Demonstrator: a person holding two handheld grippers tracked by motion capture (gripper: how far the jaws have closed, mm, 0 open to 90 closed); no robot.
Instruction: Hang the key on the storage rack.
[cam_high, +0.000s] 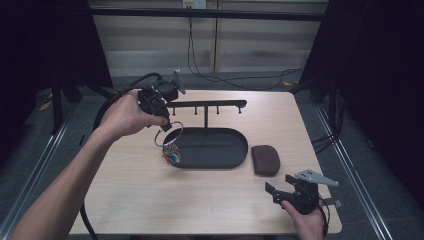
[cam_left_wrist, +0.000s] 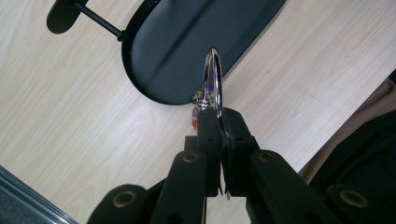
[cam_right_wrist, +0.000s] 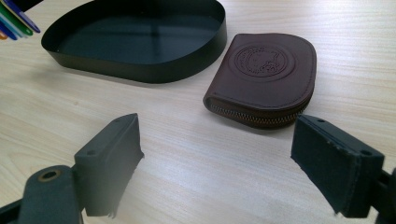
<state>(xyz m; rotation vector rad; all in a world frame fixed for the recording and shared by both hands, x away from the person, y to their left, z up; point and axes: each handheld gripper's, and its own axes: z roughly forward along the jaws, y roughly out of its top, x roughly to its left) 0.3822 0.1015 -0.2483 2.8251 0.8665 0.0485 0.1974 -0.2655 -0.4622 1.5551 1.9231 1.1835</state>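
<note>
Looking down from the high view: left tongs (cam_high: 165, 123) held up over the left end of the black oval tray (cam_high: 235, 150), pinching a thin metal key ring (cam_high: 168, 134) from which a small cluster of coloured tags (cam_high: 171, 157) hangs, just over the tray's left rim. Behind the tray stands a black hook rack (cam_high: 206, 105) on a post, pegs bare. A brown zip pouch (cam_high: 265, 159) lies on the table (cam_high: 140, 190) just right of the tray, apart from it. Right tongs (cam_high: 278, 194) rest low near the table's front right, spread, holding nothing. Left gripper view: jaws pressed together on the bottom of the ring (cam_left_wrist: 213, 77), which stands edge-on above them, tags (cam_left_wrist: 200, 105) bunched at the pinch, tray (cam_left_wrist: 187, 42) beyond. Judgement: ring is light, rigid, smooth wire, likely to pivot or slip in a flat pinch, and the hanging tags will swing; a grip low on the loop, close to the tags, leaves the top free for a peg. Right gripper view: wide-open jaws frame the pouch (cam_right_wrist: 266, 77), embossed round emblem up, zip edge facing the camera, tray (cam_right_wrist: 140, 42) behind it. Judgement: pouch looks like soft leather, light, slightly yielding, flat on the table; pinching across its rounded edge seems the surest hold.
</note>
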